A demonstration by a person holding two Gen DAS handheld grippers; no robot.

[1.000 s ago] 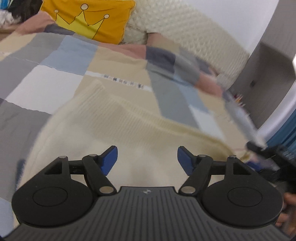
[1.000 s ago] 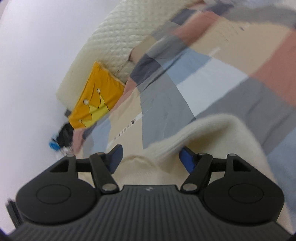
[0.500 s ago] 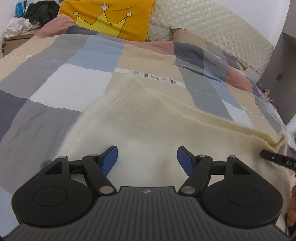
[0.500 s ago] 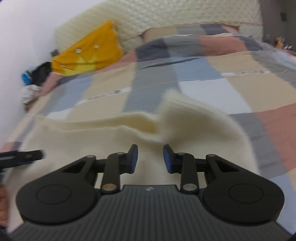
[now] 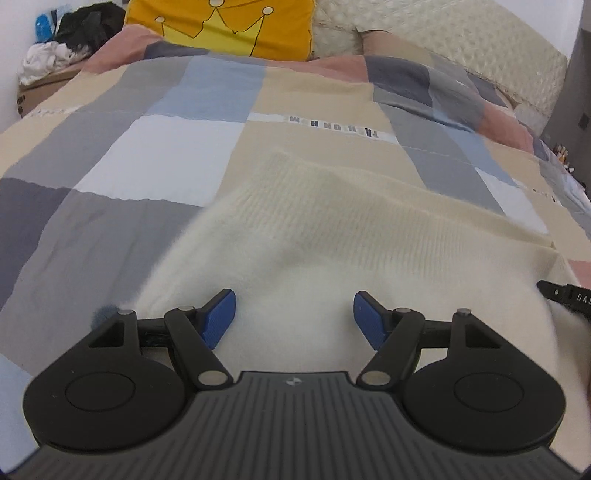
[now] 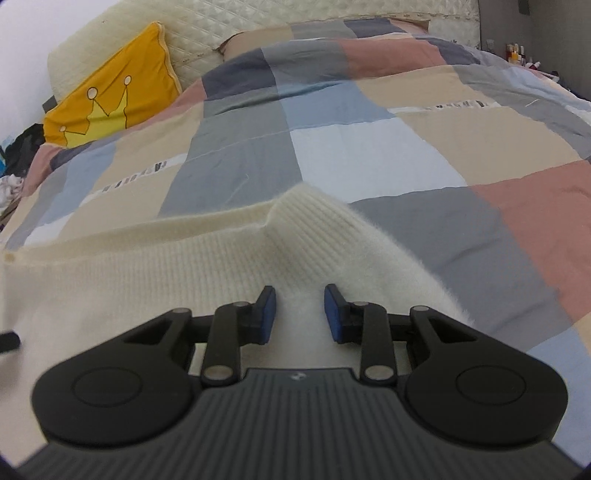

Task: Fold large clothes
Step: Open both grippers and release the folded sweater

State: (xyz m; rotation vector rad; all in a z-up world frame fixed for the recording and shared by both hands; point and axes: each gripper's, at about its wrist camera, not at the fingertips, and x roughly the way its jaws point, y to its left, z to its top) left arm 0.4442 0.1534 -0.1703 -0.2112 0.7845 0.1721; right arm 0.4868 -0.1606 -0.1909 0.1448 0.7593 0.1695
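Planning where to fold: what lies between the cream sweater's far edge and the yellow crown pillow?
Only patchwork quilt, seen in both wrist views, between sweater and pillow.

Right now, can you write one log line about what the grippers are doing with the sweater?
stage: grasping | left gripper: open above cream sweater | right gripper: jaws just closing, sweater between, grip unclear | surface: patchwork quilt

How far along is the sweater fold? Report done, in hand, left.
Done: the sweater lies spread on the quilt, no fold visible. In hand: the right gripper has just been closing, sweater fabric between its jaws; the left gripper is open over it. Left: every fold.
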